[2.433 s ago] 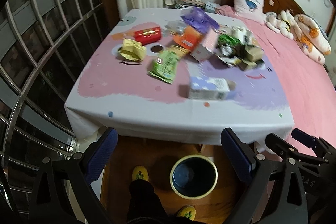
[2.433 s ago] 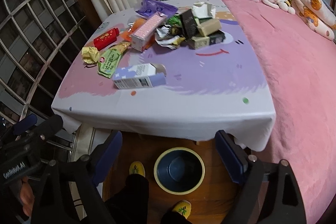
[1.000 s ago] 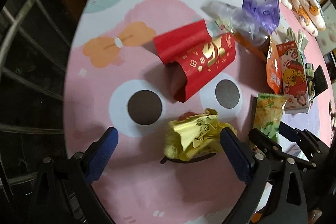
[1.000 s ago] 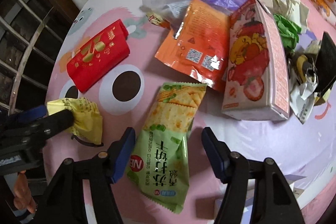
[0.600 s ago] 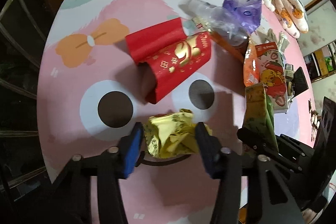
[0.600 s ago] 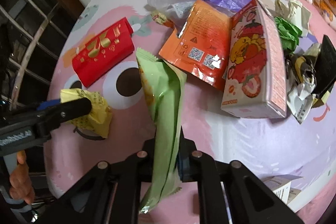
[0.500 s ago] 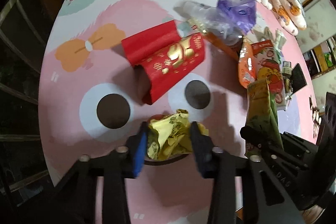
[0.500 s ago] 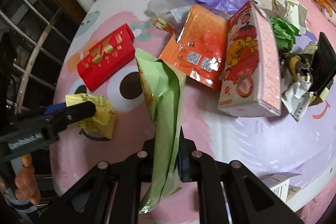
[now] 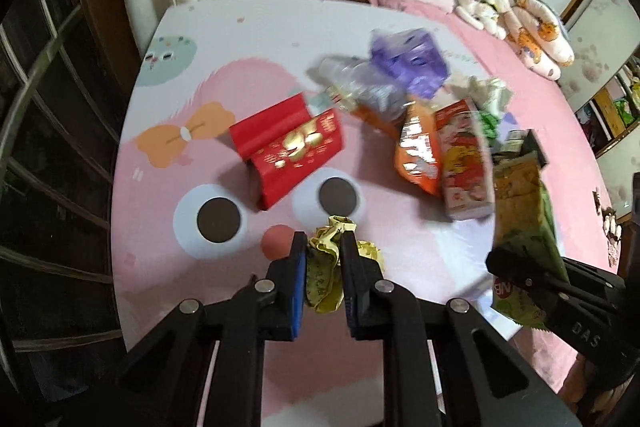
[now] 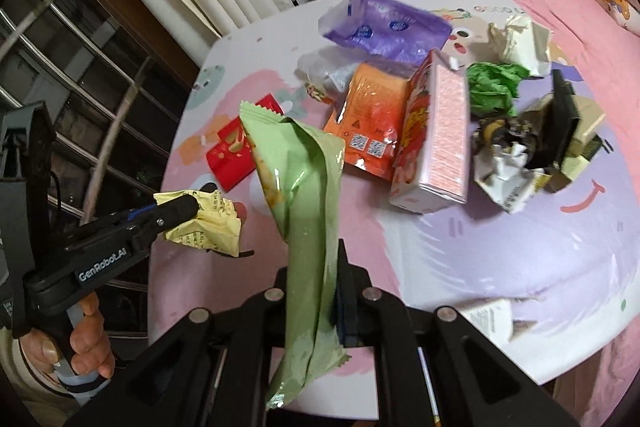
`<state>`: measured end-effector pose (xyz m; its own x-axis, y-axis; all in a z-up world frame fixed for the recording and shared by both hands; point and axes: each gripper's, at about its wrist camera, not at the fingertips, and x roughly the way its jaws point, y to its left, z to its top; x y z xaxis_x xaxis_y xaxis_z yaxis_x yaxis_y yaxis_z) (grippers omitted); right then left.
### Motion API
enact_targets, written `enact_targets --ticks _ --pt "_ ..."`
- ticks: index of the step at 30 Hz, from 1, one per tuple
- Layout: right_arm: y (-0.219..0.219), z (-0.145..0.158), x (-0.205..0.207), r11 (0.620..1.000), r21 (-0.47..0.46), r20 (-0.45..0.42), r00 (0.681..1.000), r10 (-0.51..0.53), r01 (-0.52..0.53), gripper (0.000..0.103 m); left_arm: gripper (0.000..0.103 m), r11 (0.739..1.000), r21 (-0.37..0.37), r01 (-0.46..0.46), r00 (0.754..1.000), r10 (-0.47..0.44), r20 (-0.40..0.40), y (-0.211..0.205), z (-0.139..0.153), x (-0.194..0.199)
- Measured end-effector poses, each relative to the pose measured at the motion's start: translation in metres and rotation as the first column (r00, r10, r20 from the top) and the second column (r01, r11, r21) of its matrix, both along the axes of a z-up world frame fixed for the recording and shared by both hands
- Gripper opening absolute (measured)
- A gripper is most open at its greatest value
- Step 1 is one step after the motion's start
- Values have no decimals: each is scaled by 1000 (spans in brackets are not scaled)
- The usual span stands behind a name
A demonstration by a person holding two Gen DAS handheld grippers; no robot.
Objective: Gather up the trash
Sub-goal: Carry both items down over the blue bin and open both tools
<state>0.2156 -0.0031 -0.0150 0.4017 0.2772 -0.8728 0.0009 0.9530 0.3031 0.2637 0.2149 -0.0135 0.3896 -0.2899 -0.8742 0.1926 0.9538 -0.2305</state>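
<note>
My left gripper is shut on a crumpled yellow wrapper and holds it above the pink table cover. My right gripper is shut on a green cracker packet, lifted off the table and hanging upright between the jaws. The left gripper with the yellow wrapper also shows at the left of the right wrist view. The green packet shows at the right of the left wrist view.
On the table lie a red envelope box, an orange packet, a pink strawberry carton, a purple bag, green crumpled paper and small boxes. A pink bed is to the right, window bars to the left.
Both grippers have lifted and pulled back from the table with their wrappers. The left jaws have closed tighter on the yellow wrapper.
</note>
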Motion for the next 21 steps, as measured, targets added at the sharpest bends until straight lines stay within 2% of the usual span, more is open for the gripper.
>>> enact_targets --ticks 6,12,16,21 --pt "-30 21 -28 999 43 34 999 3 -4 8 14 1000 -5 22 994 -21 110 -32 41 -47" --pt "-73 32 -69 995 72 70 995 68 -73 8 14 999 -13 -37 984 39 171 -74 62 -110" --pt "-105 29 -103 988 68 49 990 136 -139 8 14 993 -56 -107 981 114 156 -108 60 -162" --pt "-140 4 -148 979 81 -8 982 189 -188 8 14 987 -68 -147 982 154 106 -146 35 -210"
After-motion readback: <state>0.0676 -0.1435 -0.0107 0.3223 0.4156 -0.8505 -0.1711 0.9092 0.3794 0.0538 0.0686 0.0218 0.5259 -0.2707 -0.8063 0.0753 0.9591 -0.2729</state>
